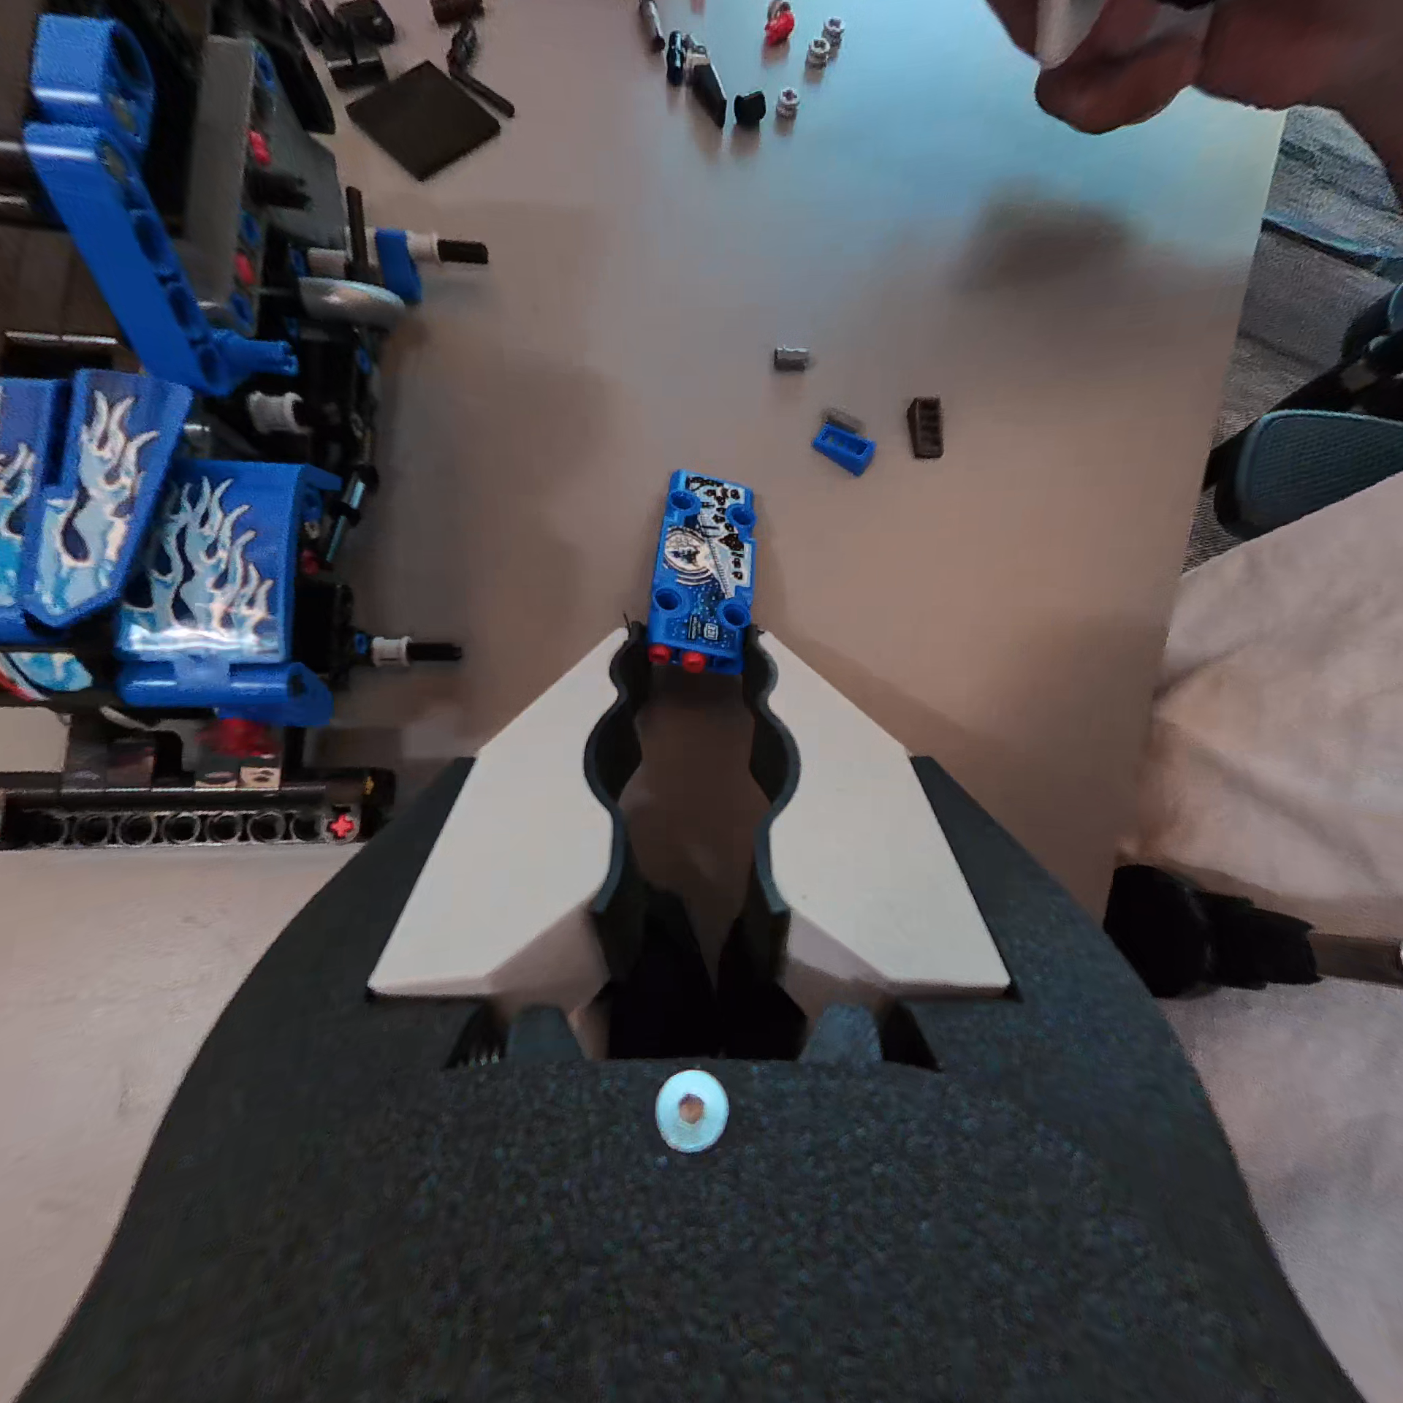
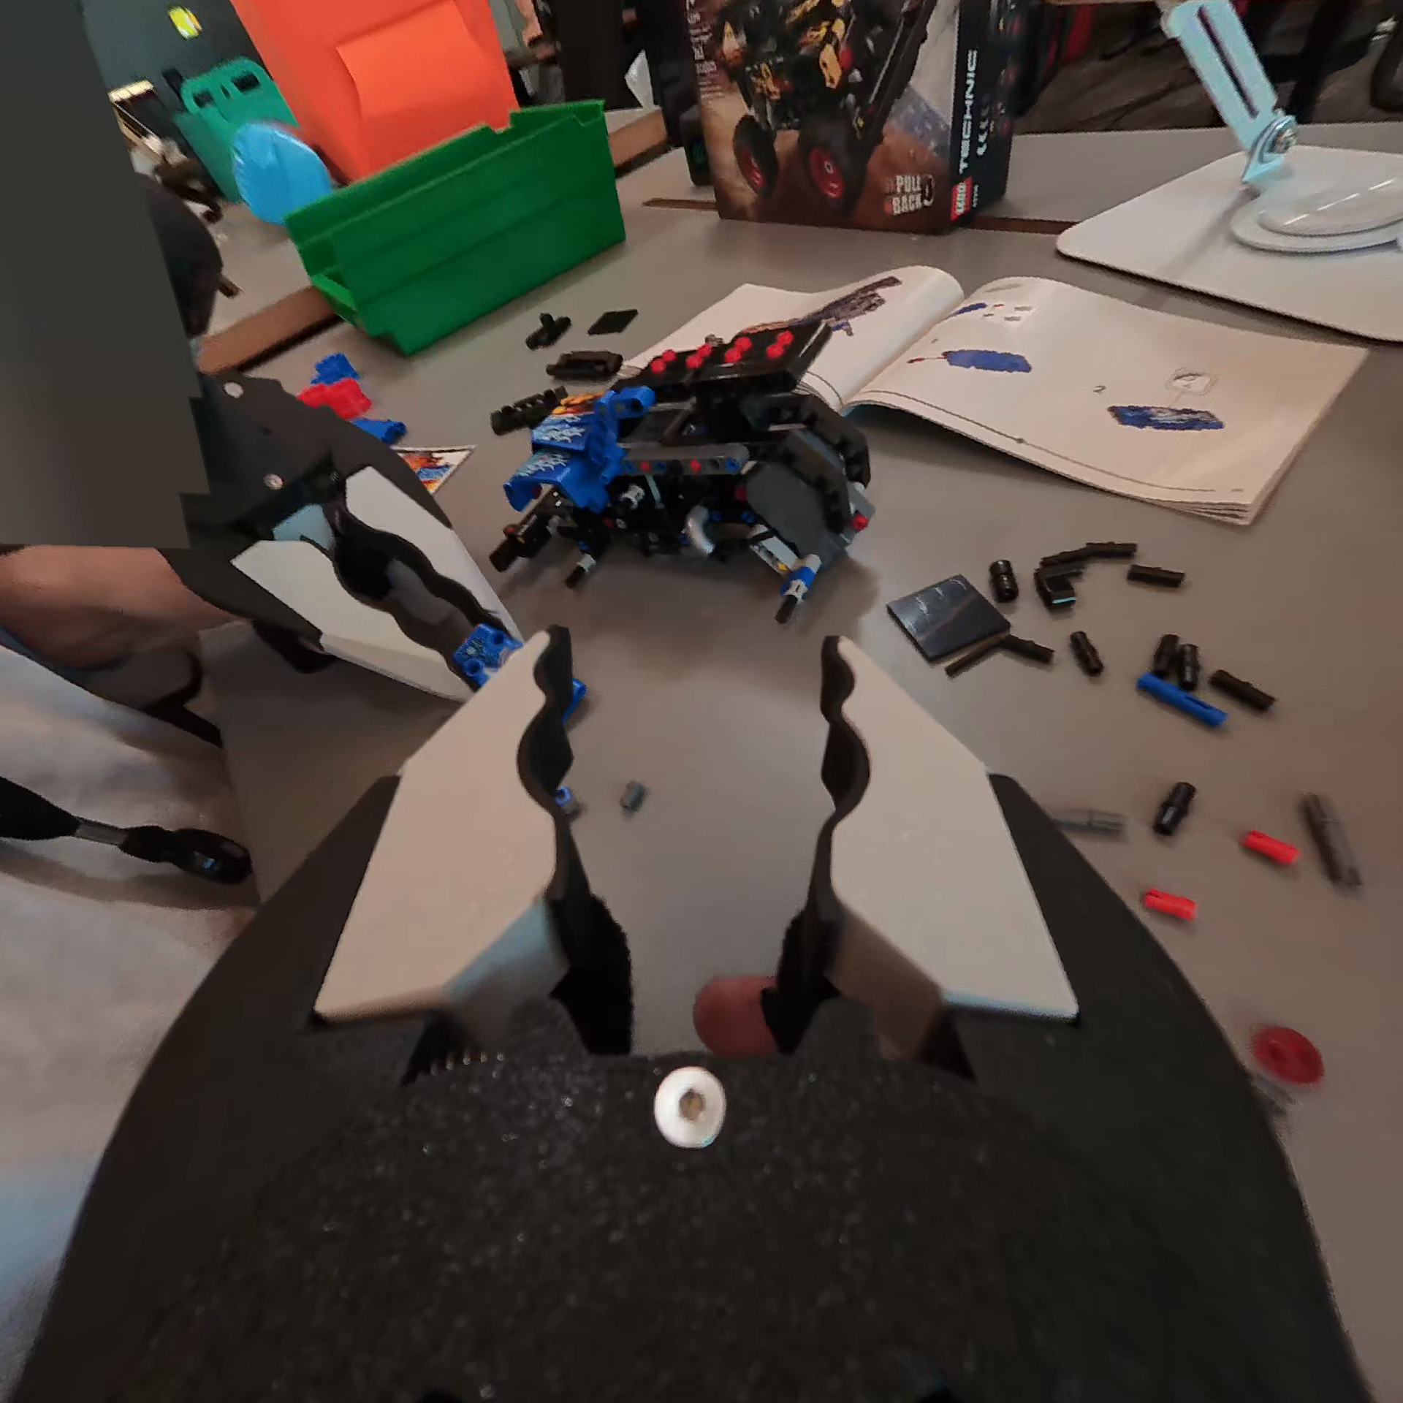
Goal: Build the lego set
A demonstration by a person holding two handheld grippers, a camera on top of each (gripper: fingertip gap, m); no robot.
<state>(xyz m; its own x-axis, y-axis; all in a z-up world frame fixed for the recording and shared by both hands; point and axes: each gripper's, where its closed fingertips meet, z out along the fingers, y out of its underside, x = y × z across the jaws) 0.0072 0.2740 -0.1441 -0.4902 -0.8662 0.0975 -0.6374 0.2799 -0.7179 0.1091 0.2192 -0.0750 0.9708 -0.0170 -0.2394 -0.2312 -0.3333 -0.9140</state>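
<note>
My left gripper [image 1: 692, 645] is shut on a blue stickered panel piece [image 1: 703, 565] with two red pins at its near end, held at the fingertips above the table. The same gripper and blue panel [image 2: 486, 649] show at the left of the right wrist view. The part-built blue and black vehicle [image 1: 174, 486] with flame-decorated panels lies at the left, and in the right wrist view the vehicle [image 2: 683, 463] sits mid-table. My right gripper [image 2: 695, 660] is open and empty, low over the table, in front of the vehicle.
Loose black, blue and red pins [image 2: 1169, 683] lie right of the vehicle. An open instruction booklet [image 2: 1063, 387], a green bin [image 2: 463, 220], the set's box [image 2: 850, 114] and a white stand [image 2: 1253, 205] are behind. Small blue and dark bricks [image 1: 843, 448] lie near the table edge.
</note>
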